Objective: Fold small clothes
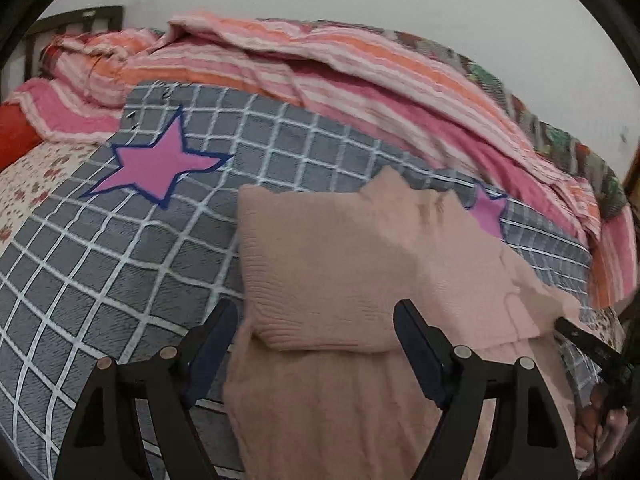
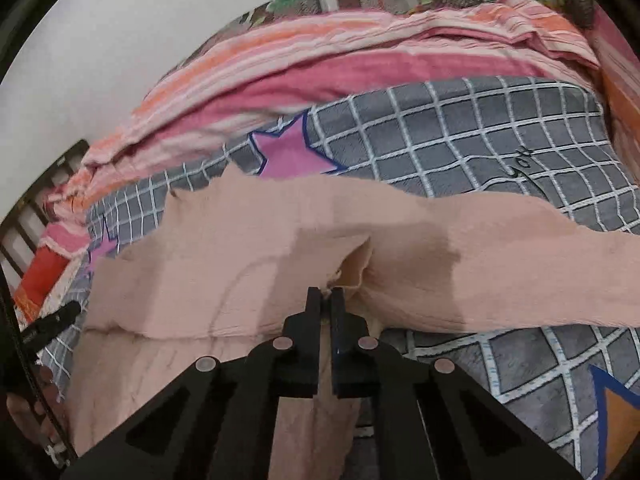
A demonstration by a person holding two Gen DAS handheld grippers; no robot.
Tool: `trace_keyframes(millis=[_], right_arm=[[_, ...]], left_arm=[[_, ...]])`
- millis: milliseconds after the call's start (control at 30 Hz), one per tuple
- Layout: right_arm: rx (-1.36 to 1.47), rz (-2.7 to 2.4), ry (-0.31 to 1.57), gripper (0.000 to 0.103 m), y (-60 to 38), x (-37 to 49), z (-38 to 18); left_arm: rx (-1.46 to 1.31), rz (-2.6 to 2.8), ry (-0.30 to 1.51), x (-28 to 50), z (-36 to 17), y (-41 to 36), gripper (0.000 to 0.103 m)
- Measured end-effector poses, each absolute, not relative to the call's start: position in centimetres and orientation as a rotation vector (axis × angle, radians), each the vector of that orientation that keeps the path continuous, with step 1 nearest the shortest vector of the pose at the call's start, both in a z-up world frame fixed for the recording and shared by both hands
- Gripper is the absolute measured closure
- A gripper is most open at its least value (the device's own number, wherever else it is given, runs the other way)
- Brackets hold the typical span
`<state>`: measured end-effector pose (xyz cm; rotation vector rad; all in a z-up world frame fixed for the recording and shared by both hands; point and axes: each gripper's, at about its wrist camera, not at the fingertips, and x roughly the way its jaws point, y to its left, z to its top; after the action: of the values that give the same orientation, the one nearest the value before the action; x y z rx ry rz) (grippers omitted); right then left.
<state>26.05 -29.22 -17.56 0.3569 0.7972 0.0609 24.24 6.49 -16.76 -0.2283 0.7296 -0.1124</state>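
Note:
A dusty-pink knit garment (image 1: 340, 264) lies on the grey checked bedcover (image 1: 120, 260), with its upper part folded over the lower. My left gripper (image 1: 316, 320) stands open, its two fingers wide apart on either side of the folded edge, with cloth between them. In the right wrist view the same garment (image 2: 240, 260) stretches across the frame, one sleeve running off to the right. My right gripper (image 2: 329, 294) is shut on a pinched ridge of the pink fabric near the garment's middle.
A rumpled pink and orange striped blanket (image 1: 320, 60) is heaped along the far side of the bed against a white wall. Pink stars (image 1: 160, 160) mark the bedcover. A dark headboard (image 1: 80, 20) stands at the far left. A person's hand (image 1: 600, 432) shows at the right edge.

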Motion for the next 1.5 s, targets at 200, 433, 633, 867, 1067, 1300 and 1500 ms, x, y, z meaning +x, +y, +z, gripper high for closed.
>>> trace_keyframes(millis=[200, 433, 633, 867, 1067, 1300, 1500], right_arm=[[0.363, 0.025, 0.881, 0.097, -29.3, 26.5, -19.3], [0.355, -0.067, 0.801, 0.056, -32.1, 22.7, -15.8], [0.312, -0.246, 0.728, 0.035, -40.3, 18.7, -12.5], [0.373, -0.364, 0.759, 0.033, -49.5, 12.1, -15.9], [0.536, -0.421, 0.786, 0.033, -55.1, 11.0, -19.7], [0.604, -0.444, 0.784, 0.042, -57.9, 13.2, -20.5], [0.533, -0.470, 0.782, 0.097, -58.4, 15.1, -20.0]], left_arm=[[-0.195, -0.143, 0.755, 24.2, -17.0, 4.6, 0.024], [-0.134, -0.114, 0.778, 24.4, -17.9, 3.0, 0.023], [-0.134, -0.130, 0.749, 24.2, -17.3, 2.3, 0.023], [-0.156, -0.113, 0.725, 24.7, -17.2, 2.5, 0.020], [-0.188, -0.089, 0.702, 25.2, -17.4, 3.0, 0.020], [-0.243, -0.080, 0.730, 26.1, -18.4, 3.8, 0.020], [-0.239, -0.087, 0.729, 26.1, -18.4, 3.7, 0.020]])
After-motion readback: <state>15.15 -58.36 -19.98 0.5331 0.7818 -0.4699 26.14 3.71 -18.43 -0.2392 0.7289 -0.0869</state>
